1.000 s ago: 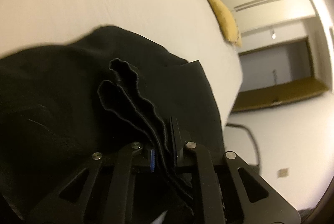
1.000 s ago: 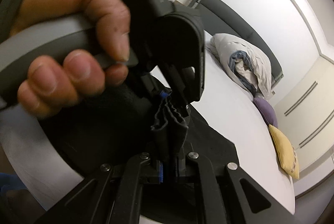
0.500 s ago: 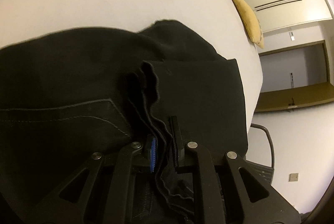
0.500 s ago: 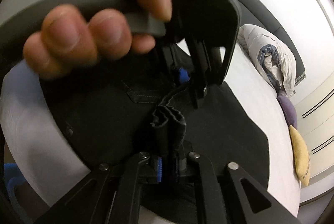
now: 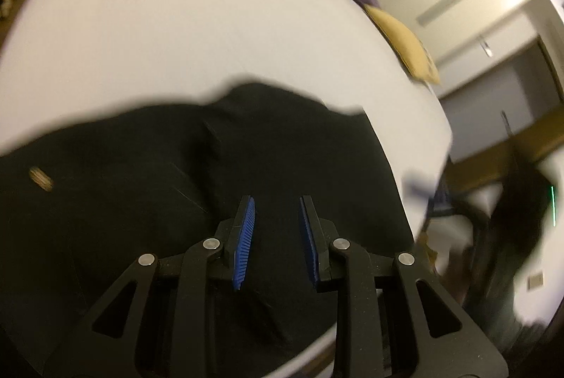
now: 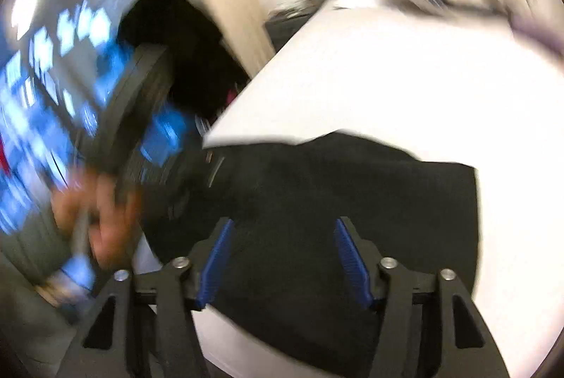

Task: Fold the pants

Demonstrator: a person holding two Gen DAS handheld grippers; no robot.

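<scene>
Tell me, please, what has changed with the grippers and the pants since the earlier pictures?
Both let go: the left gripper and the right gripper, earlier shut on bunched cloth, now stand open and empty above the black pants. The pants remain on the white bed.

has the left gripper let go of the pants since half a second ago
Yes. The left gripper now stands open above the black pants, which lie on the white bed.

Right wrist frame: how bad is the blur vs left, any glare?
Right wrist: heavy motion smear, hand and room streaked, bed blown out white, pants a detailless black. Left wrist: milder blur, pants edge soft, strong fisheye curve, gripper sharp.
</scene>
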